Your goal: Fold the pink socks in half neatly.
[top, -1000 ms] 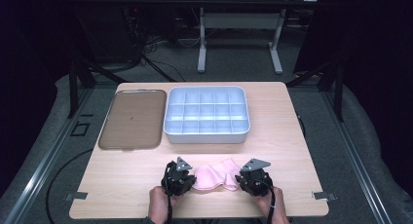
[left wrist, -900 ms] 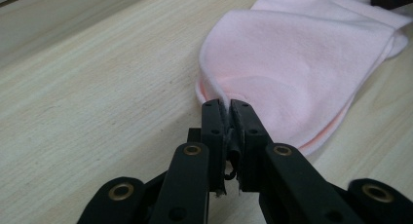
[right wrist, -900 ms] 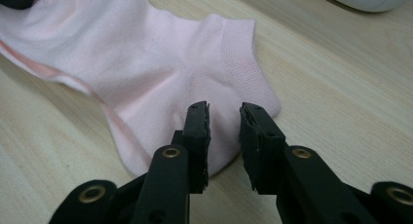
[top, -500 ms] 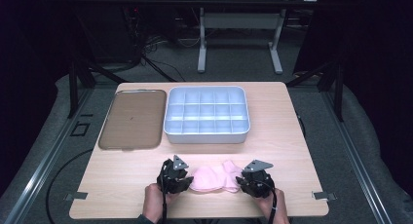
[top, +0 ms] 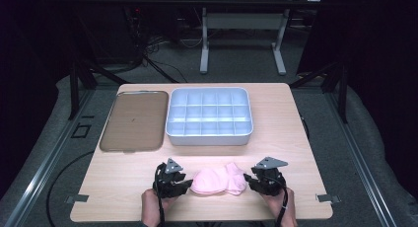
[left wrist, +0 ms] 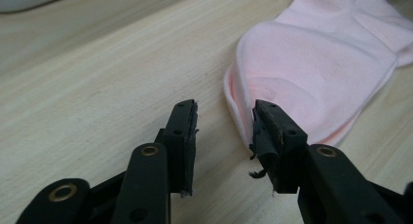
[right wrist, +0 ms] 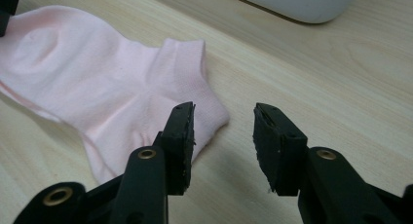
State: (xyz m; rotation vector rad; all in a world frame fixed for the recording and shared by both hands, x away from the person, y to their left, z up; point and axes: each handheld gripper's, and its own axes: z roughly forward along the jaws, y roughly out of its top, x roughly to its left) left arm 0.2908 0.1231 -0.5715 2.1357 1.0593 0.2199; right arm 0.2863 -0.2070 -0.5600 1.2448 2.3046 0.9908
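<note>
Pink sock lying loose between two grippers

Sock [top: 218,180] is seen flat on the near edge of the table [top: 296,138]. Left gripper [left wrist: 224,131] and right gripper [right wrist: 223,136] are parted at either end of it, jaws just opened, nothing clamped between them.

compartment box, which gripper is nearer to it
Left, by a small margin. The left gripper sits just below the compartment box's front left corner; the right gripper lies below and slightly past its front right corner.
</note>
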